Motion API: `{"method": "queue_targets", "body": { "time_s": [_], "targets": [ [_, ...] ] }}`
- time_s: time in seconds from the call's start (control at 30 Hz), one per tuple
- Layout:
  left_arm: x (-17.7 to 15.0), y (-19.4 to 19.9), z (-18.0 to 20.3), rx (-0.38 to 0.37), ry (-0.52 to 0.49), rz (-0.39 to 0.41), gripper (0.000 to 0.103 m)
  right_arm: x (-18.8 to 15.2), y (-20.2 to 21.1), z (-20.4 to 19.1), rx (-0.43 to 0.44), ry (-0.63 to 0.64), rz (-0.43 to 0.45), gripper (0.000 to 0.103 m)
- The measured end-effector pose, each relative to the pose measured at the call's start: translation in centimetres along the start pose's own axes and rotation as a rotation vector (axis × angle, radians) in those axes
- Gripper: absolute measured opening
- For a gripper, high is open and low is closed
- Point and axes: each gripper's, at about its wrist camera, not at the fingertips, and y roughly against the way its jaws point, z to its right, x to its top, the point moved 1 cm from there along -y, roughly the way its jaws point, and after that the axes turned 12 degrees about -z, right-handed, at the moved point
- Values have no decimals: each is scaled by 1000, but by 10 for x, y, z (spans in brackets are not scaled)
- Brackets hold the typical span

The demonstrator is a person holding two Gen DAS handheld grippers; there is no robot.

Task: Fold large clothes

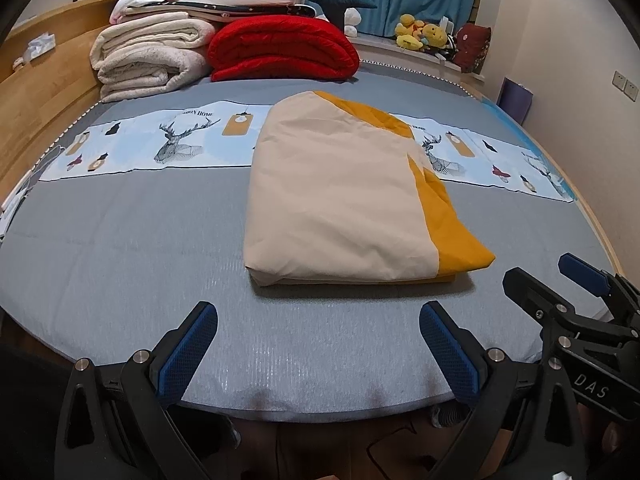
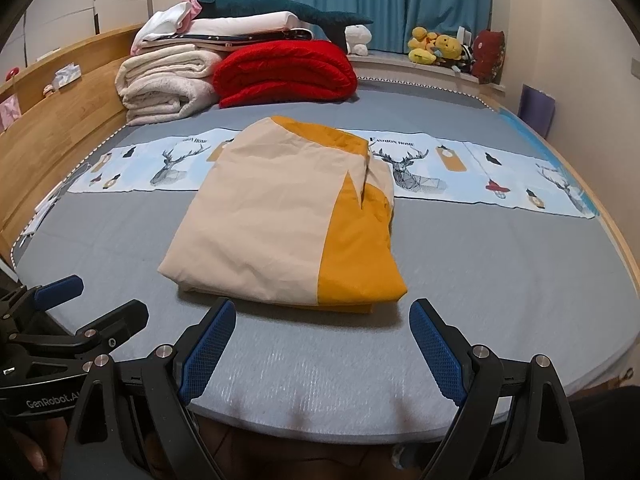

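On the bed (image 1: 120, 264), mid-mattress, the folded cloth (image 1: 340, 200) is sitting as a neat thick rectangle, so the job's looking pretty much done, imo. Both tools are hanging back at the near edge w/ nothing in them. The left gripper (image 1: 318, 356) is showing its blue pads spread wide apart, empty, hovering over bare grey sheet just short of the bundle. The right gripper (image 2: 322, 354) is doing the same: jaws splayed, gripping nothing, its left pad tip nearly level w/ the bundle's front edge but not touching as far as I can tell.

What's left? Judging from how it's lying, maybe a tidy-up or one more halving, or carrying it over to the stack. The right side is the loose bit: in the right wrist view a flap is gaping open partway along that edge, w/ cream lining peeking out.

As for looks: the cloth is mostly cream on top w/ a mustard-yellow band running down its right side, several layers stacked at the front, soft creases, no big bulges. It's lying partly over the deer-print strip (image 1: 180, 140) crossing the bed. Behind, well apart, the red blanket (image 1: 284, 46) and the cream blankets (image 1: 148, 54) are sitting piled by the headboard.
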Motion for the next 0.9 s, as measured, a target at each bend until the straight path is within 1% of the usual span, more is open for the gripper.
{"method": "queue_targets", "body": {
  "time_s": [0.9],
  "targets": [
    [2, 0, 1, -7, 0, -1, 100, 0, 0, 1, 1, 2, 2, 89]
  ]
}}
